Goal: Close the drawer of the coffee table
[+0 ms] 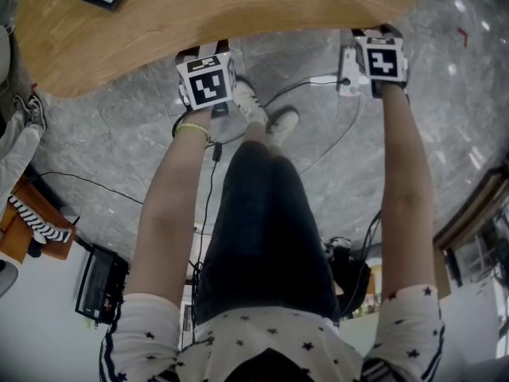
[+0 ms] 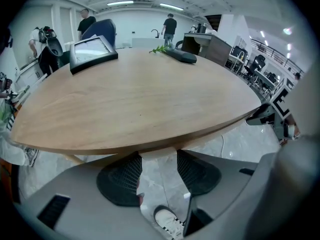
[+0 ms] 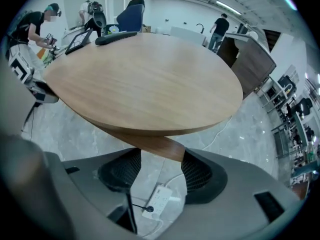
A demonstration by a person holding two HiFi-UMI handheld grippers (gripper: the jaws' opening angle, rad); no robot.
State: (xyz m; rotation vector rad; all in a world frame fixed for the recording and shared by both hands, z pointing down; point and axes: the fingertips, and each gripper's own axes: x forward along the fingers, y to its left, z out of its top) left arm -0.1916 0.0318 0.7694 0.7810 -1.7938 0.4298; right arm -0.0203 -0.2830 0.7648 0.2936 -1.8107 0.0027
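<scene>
At the far left of the round wooden desk [image 1: 199, 14] a black frame [image 2: 92, 51] lies tilted near the edge. Beyond it a few people [image 2: 86, 21] stand at the back of the room.

The person stands at the near rim, both arms stretched down and forward. The left gripper [image 2: 159, 170] points steeply down at the rim, and its marker cube is just short of the edge in the head view. Its jaws are open and grip nothing. Between them I see grey marble floor [image 2: 155, 184] and, lower, a white shoe [image 2: 169, 220]. At the jaw tips a pale panel [image 2: 158, 153] sits tucked right under the desk top.

Loose cables [image 1: 318, 82] run across the floor between the two grippers.

To the right, the right gripper [image 3: 161, 171] also points steeply down at the rim. Its jaws are open and empty. Through the gap a white power strip [image 3: 160, 199] lies on the floor with a black plug in it. Above the jaw tips a brown wooden band [image 3: 152, 145] curves beneath the top.

The drawer would be under the near rim, but I cannot tell whether the panel or the band is its front.
</scene>
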